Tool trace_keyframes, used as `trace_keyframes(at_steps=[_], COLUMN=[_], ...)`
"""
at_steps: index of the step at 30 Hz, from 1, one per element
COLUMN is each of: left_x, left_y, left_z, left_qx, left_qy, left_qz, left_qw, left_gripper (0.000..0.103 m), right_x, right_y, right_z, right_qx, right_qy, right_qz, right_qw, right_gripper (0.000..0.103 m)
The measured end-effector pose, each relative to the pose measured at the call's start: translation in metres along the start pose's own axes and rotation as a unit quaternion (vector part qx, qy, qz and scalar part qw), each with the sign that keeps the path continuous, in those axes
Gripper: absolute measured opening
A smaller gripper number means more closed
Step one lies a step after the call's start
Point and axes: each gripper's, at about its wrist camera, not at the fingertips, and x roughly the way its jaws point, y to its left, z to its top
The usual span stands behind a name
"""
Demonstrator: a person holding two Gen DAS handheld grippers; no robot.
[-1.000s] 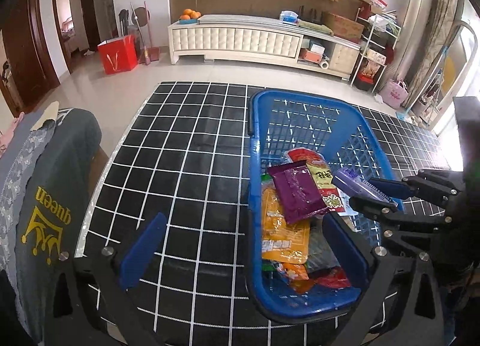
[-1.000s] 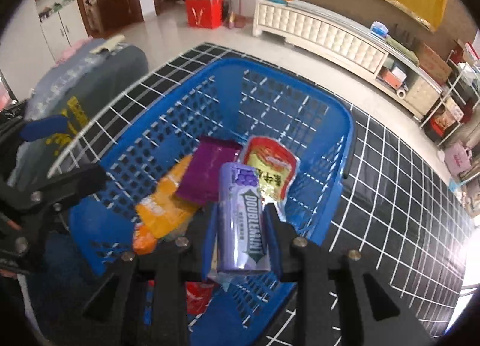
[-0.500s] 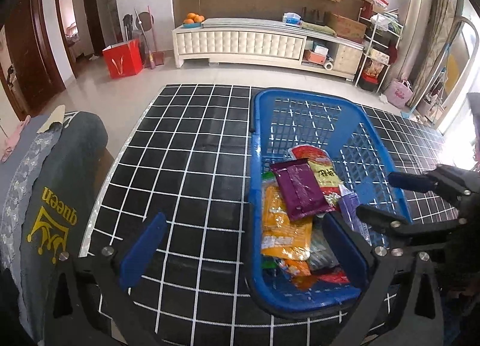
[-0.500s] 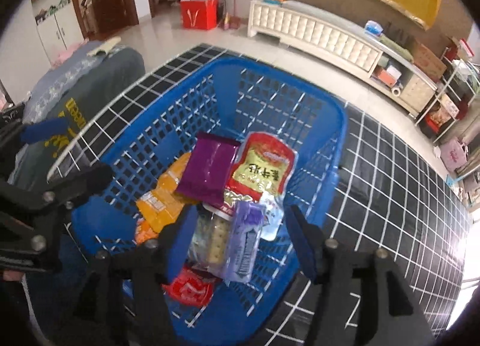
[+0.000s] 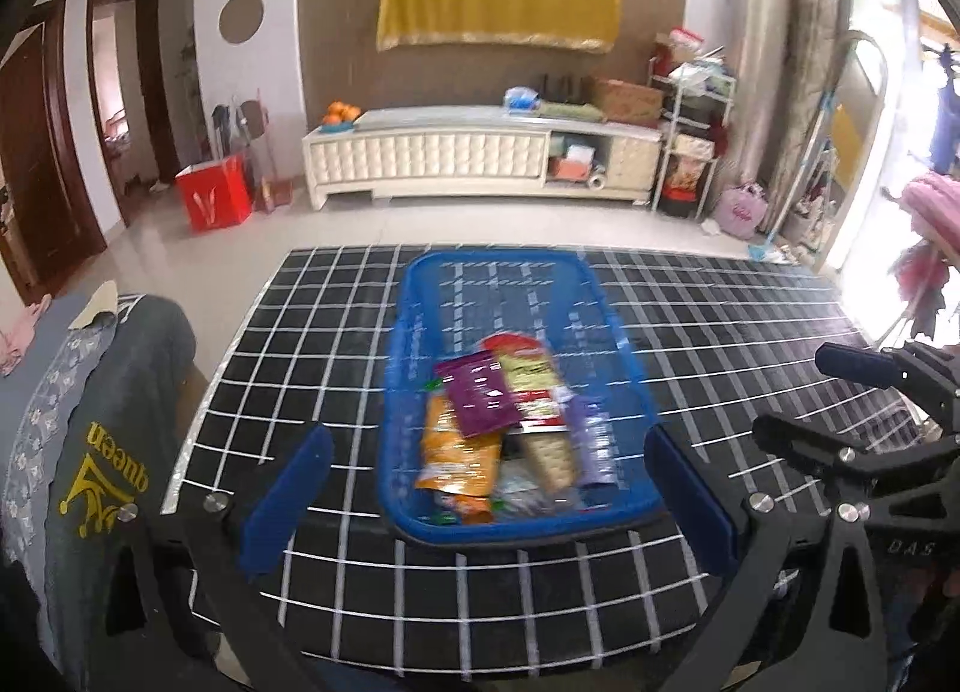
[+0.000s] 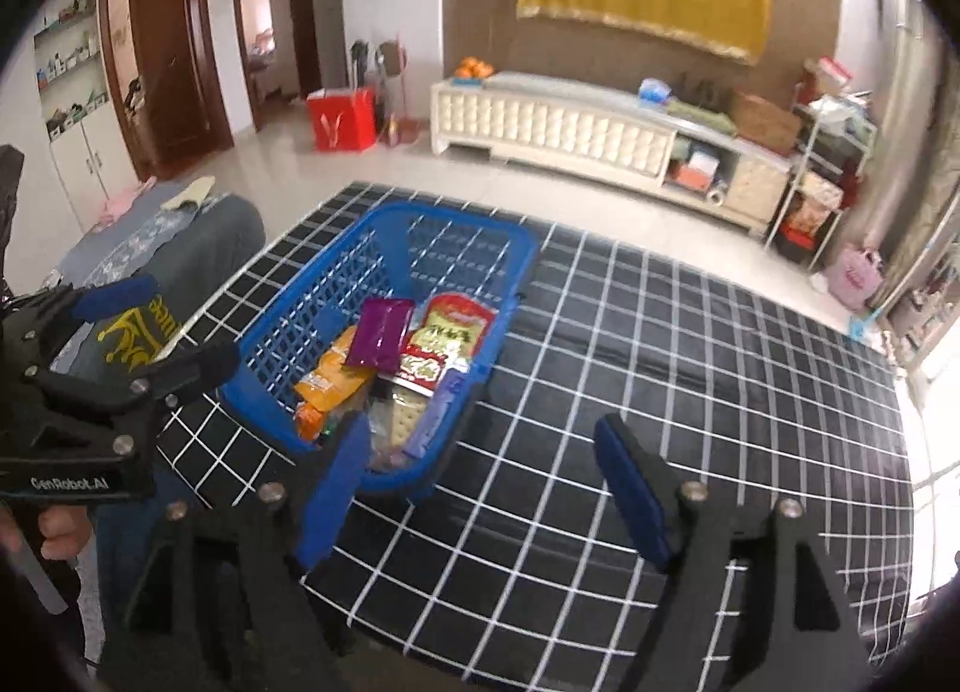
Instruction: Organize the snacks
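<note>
Snacks [image 5: 510,428] are seen heaped in the near half of a blue plastic basket [image 5: 624,344], which stands on a desk [image 5: 720,332] covered in a black cloth with a white grid. A purple packet [image 5: 480,398] lies on top, overlapping a red and yellow pouch [image 5: 531,386] beside it. An orange bag [image 5: 459,452] is noted beneath the purple packet, toward the basket's left wall. A clear pack of crackers [image 5: 549,455] and a pale purple wrapper [image 5: 591,440] are found against the right wall, the wrapper lying lengthwise. Small red and green wrappers are glimpsed at the near end; their print cannot be read through the blur. The far half of the basket is bare, its perforated walls and floor showing the cloth through.

The left tool [image 5: 480,506] is held above the desk just short of the basket's near rim, its blue-padded fingers [image 5: 285,503] spread wide with nothing between them. The right tool [image 6: 480,488] is likewise spread wide and empty, positioned over the cloth to the right of the basket's near corner. A grey garment [image 5: 108,422] with yellow lettering is draped just beside the desk's left edge.
</note>
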Motion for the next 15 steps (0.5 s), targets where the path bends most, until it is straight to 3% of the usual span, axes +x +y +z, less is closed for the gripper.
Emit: trace_keyframes(at_steps=[5, 9, 15], left_x=[-0.033, -0.061, -0.095], left_y=[-0.027, -0.047, -0.059], left_z=[-0.004, -0.006, -0.005], left_qx=[0.020, 0.045, 0.044], left_qy=[-0.025, -0.051, -0.083], left_qz=[-0.020, -0.018, -0.033], left_qw=[0.9993, 0.9975, 0.9950], left_gripper=[0.103, 0.103, 0.103], right_x=[-0.034, -0.062, -0.099], right_y=[-0.011, -0.021, -0.020], right_z=[-0.010, -0.015, -0.022], right_qx=[0.024, 0.047, 0.050], right_qy=[-0.035, -0.063, -0.102], right_qz=[-0.012, -0.021, -0.036], right_qw=[0.999, 0.997, 0.993], right_gripper=[0.102, 0.103, 0.103])
